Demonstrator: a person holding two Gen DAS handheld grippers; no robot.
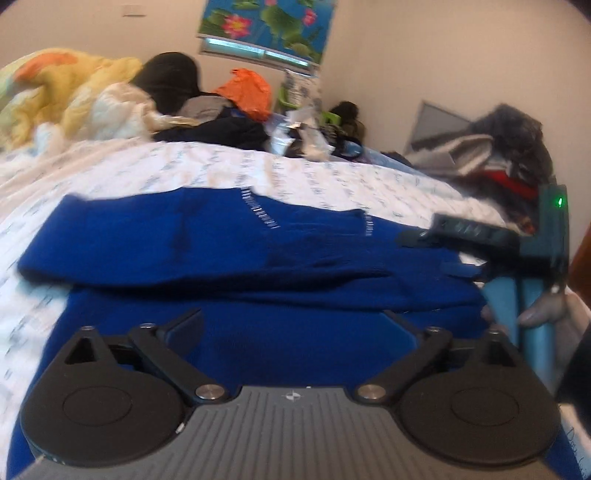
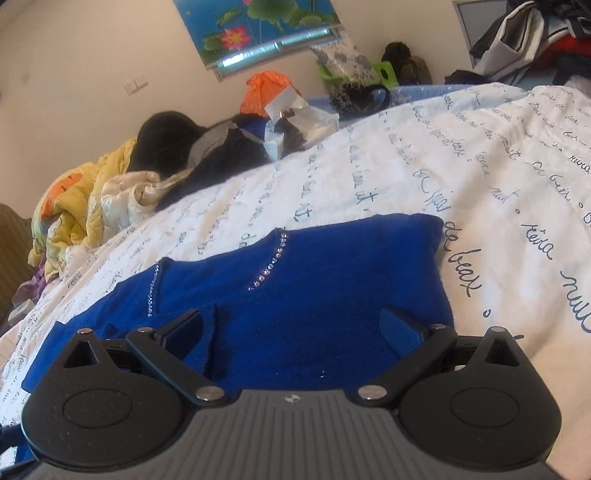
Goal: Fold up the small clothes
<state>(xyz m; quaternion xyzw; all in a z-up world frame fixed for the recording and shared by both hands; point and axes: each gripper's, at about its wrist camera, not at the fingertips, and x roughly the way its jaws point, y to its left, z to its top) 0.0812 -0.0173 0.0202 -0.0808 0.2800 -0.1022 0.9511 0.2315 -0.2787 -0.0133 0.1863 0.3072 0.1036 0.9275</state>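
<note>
1. A bed covered by a white sheet printed with dark handwritten script (image 2: 461, 177) fills both views; a cream wall behind it carries one poster of pink lotus flowers on blue (image 2: 255, 29).
2. Along the far side of the bed lie a crumpled yellow and orange quilt (image 1: 62, 88), a black rounded bundle (image 1: 166, 81), an orange plastic bag (image 1: 245, 92) and a heap of mixed clothes at the far right (image 1: 498, 155).
3. One royal-blue knitted sweater with lines of small rhinestones (image 2: 314, 280) lies flat on the near part of the sheet, one part folded over across its body in the left wrist view.
4. The left gripper (image 1: 291, 325) hangs just over the near blue cloth with its jaws spread wide and nothing between the pads.
5. The right gripper (image 2: 299, 325) is also spread wide over the sweater; its blue-padded fingers (image 2: 400, 332) sit close above the knit, and whether they touch it cannot be told.
6. In the left wrist view the right gripper shows at the right edge, with part of a hand on its blue handle (image 1: 543, 310).
7. Counted: two grippers, one sweater, two rhinestone lines.
</note>
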